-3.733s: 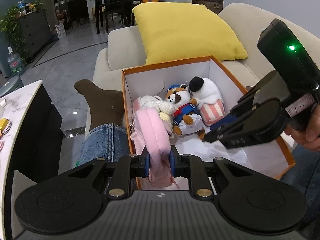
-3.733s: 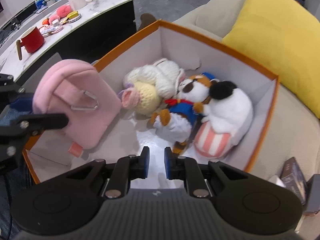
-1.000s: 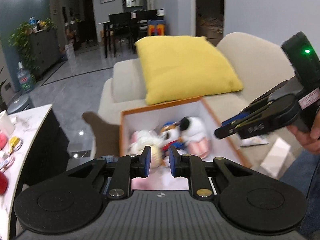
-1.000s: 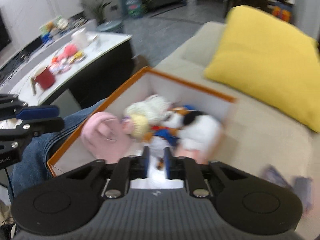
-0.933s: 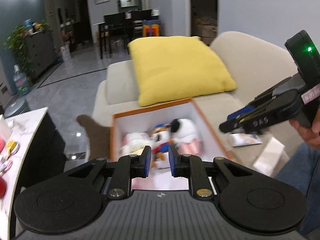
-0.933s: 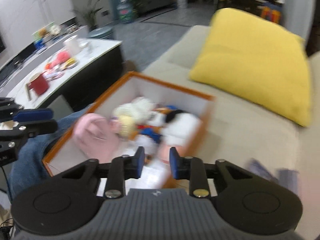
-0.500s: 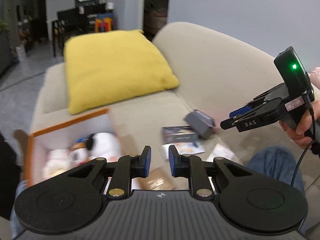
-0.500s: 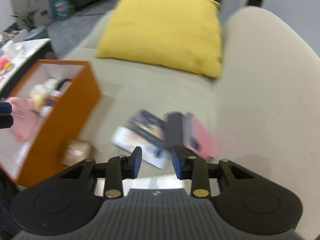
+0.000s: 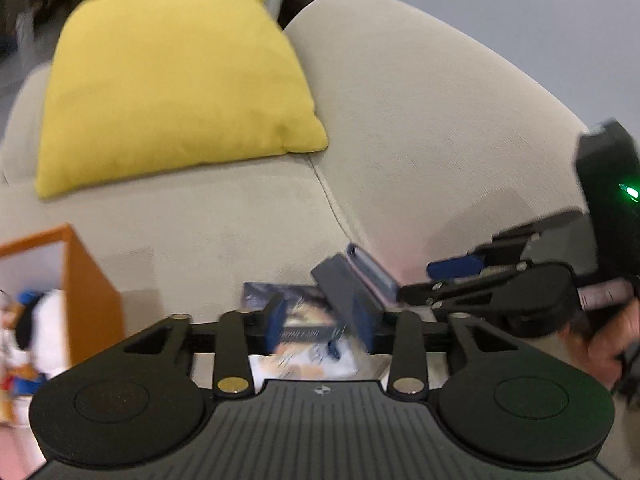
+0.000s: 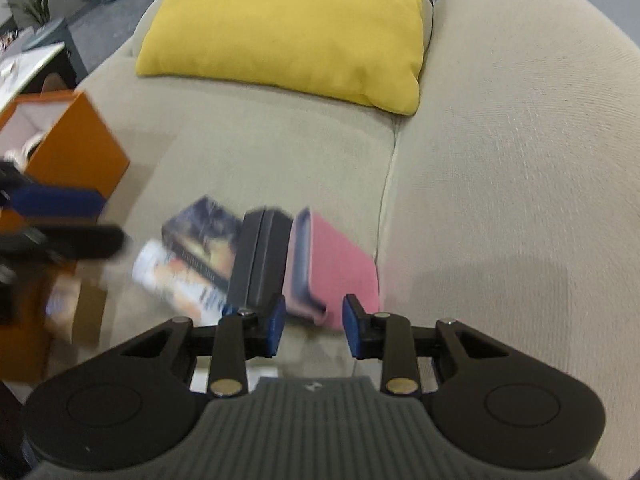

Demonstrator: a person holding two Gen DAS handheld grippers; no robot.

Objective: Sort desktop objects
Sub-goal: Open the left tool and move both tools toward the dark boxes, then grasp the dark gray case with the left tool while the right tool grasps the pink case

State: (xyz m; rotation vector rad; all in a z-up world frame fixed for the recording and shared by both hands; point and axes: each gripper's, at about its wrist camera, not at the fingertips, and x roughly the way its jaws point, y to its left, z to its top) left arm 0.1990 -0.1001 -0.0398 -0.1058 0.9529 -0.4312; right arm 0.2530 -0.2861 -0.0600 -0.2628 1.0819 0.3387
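A small pile lies on the beige sofa seat: a pink book (image 10: pixel 344 264), a dark grey case (image 10: pixel 260 256), a dark-covered book (image 10: pixel 204 232) and a white magazine (image 10: pixel 172 276). My right gripper (image 10: pixel 315 326) hovers open just over the pink book's near end, its pads not pressing on it. My left gripper (image 9: pixel 320 320) hangs above the dark-covered book (image 9: pixel 288 300) and grey case (image 9: pixel 340 284). Its jaws are opening, and nothing is gripped between them. From the left wrist view the right gripper (image 9: pixel 460 276) reaches in from the right, a hand behind it.
The orange box (image 10: pixel 72 148) holding plush toys (image 9: pixel 36 332) stands at the left of the seat. A small brown carton (image 10: pixel 76 308) lies beside it. A yellow cushion (image 10: pixel 288 28) leans at the far end, and the sofa back (image 10: pixel 520 140) rises on the right.
Both grippers swung right, away from the orange box, and dropped toward the pile of books. The left jaws went from nearly shut to wide. The pink pouch held earlier now lies in the box.
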